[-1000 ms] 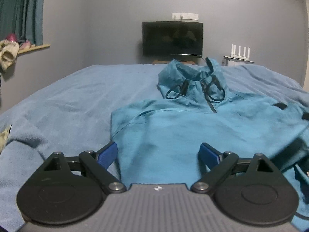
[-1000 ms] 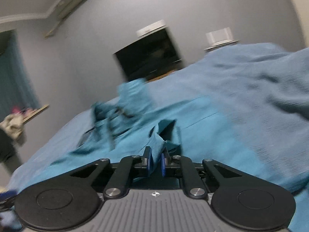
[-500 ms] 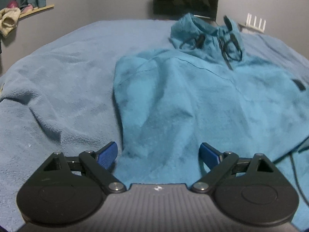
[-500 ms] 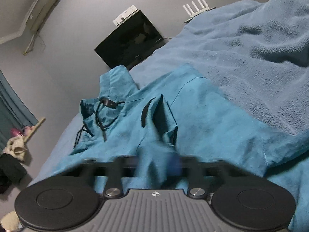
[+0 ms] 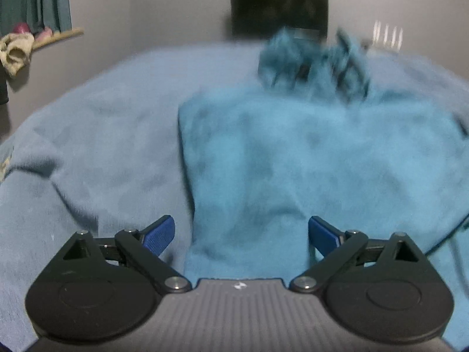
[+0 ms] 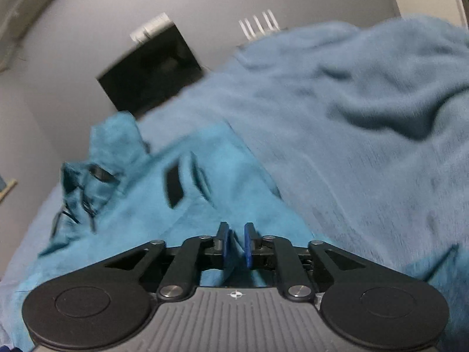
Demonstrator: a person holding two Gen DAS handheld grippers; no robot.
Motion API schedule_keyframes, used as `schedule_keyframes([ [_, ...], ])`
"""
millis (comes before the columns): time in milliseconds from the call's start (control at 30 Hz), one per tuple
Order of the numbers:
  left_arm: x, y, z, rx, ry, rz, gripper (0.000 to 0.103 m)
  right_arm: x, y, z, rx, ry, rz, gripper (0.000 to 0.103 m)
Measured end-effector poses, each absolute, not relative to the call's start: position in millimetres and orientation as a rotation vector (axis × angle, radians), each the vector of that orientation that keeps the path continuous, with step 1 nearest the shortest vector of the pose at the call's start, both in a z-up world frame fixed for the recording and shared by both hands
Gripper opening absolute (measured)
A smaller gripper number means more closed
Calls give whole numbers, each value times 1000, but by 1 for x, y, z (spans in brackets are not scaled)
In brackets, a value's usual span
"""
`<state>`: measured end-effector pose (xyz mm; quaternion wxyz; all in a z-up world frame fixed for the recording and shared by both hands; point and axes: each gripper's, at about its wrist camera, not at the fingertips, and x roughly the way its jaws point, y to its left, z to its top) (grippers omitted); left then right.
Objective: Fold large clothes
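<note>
A teal fleece pullover point(image 5: 293, 152) lies spread on the blue blanket point(image 5: 102, 135), collar and black drawcords at the far end; the view is blurred. My left gripper point(image 5: 240, 234) is open, its blue pads astride the pullover's near left hem, holding nothing. In the right wrist view the pullover point(image 6: 187, 205) lies below and left. My right gripper point(image 6: 236, 242) has its pads nearly together with teal fabric of the pullover between them; a black tab point(image 6: 173, 186) shows on the cloth ahead.
A black TV point(image 5: 278, 10) stands at the far wall, also in the right wrist view point(image 6: 149, 70). A white router point(image 6: 258, 25) sits beside it. A window sill with cloth items point(image 5: 17, 47) is at the left. The blanket bunches up at the right point(image 6: 381, 111).
My left gripper has dropped toward the pullover's near hem and stayed open. My right gripper has moved with the pullover's right side in its grip; both views are now blurred.
</note>
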<state>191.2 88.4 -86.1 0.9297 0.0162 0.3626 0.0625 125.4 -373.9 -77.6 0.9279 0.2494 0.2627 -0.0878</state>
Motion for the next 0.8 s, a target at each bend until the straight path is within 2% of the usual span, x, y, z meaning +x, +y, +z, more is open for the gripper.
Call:
schedule_keyframes([
  [33,195,90,-91,32,785,130,98,124,-371,-74,492,526,-188,25],
  [100,199,92,-96,18,823,132,98,113,-358,-64,445,464,-204,42],
  [167,199,94,-97,11,820,136,98,105,-350,-55,402,396,-183,46],
  [267,191,89,-89,24,740,133,98,103,-337,-46,334,349,-94,49],
  [433,169,72,-67,95,508,71,98,116,-313,-52,263,447,63,48],
  [600,179,64,-87,115,667,-34,98,133,-308,-73,159,608,10,46],
  [700,192,75,-106,71,809,28,101,138,-312,-82,132,618,-31,46],
  [800,190,85,-105,23,816,56,102,134,-310,-79,110,598,-48,50],
])
